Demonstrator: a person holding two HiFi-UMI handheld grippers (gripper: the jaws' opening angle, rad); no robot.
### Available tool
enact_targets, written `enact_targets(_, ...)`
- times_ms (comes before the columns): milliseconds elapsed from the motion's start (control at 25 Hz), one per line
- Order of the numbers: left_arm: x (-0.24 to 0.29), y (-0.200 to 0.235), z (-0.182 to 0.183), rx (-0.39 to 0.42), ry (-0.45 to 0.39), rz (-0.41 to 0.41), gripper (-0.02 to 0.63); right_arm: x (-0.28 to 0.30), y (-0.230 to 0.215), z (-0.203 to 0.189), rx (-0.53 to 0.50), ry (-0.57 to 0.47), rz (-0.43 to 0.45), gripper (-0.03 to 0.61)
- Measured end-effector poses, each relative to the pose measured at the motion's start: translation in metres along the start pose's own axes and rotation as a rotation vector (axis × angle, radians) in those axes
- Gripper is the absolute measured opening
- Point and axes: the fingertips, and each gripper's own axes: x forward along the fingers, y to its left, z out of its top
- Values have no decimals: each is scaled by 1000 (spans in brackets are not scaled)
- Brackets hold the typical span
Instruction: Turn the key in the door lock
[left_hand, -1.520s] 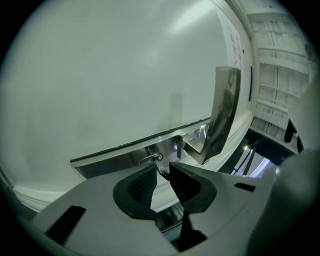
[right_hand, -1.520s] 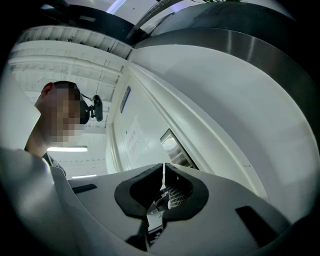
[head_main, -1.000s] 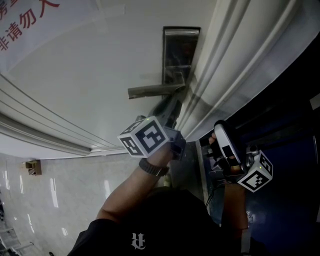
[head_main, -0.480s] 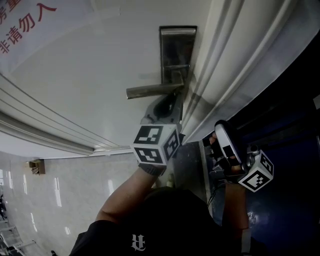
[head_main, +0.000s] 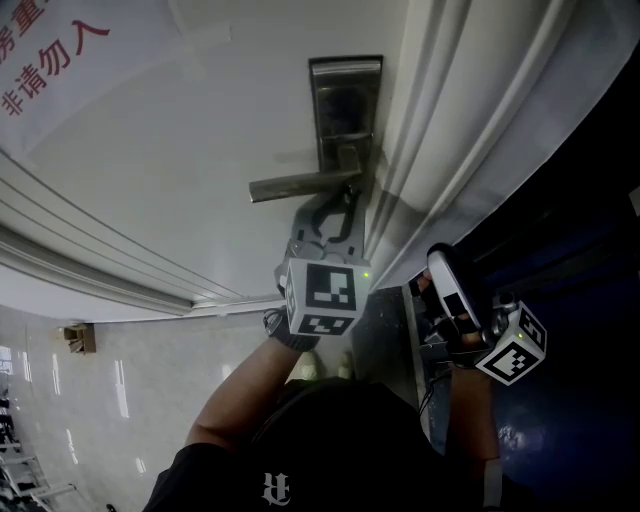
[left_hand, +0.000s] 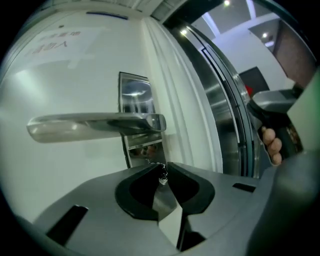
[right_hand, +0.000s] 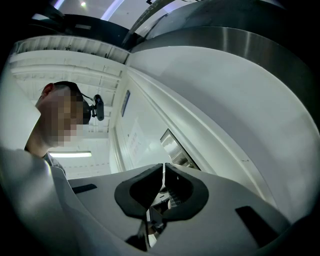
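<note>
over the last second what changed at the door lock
The left gripper rolled at the wrist without shifting much. Its jaws have just been closing and now pinch the key under the door handle. The handle did not move. The right gripper stayed shut, empty and in place off to the side.

Key (left_hand: 162, 178) mostly hidden between left gripper (left_hand: 161, 169) jaws

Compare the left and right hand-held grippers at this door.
The left hand-held gripper has just been closing and pinches the key below the door handle; the right hand-held gripper is shut on nothing. The left reaches the lock plate; the right is held off the door. Both carry marker cubes.
</note>
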Motion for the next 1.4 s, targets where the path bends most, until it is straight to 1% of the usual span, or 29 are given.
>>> enact_targets(200, 1, -3, -1, 209, 39, 8, 51, -1, -1, -1, 2, -3, 2, 17)
enact_targets(400, 1, -8, -2, 470, 77, 16, 49, -2, -1, -3, -3, 3, 1, 17)
enact_targets(560, 2, -12, -4, 661, 101, 20, 41, -1, 0, -6, -45, 21, -11, 17)
enact_targets(680, 2, -14, -5, 785, 121, 16, 38, -1, 1, -8, -75, 34, -16, 17)
enact_targets(880, 3, -17, -8, 959, 137, 19, 32, 0, 2, -8, -82, 36, -17, 17)
enact_targets(1160, 3, -18, -12, 1169, 164, 15, 26, 0, 5, -7, -92, 37, -21, 17)
enact_targets(1280, 3, -18, -11, 1237, 154, 20, 23, 1, 7, -8, -95, 36, -23, 17)
enact_targets(1400, 3, -18, -11, 1285, 152, 14, 23, 2, 8, -9, -98, 35, -25, 17)
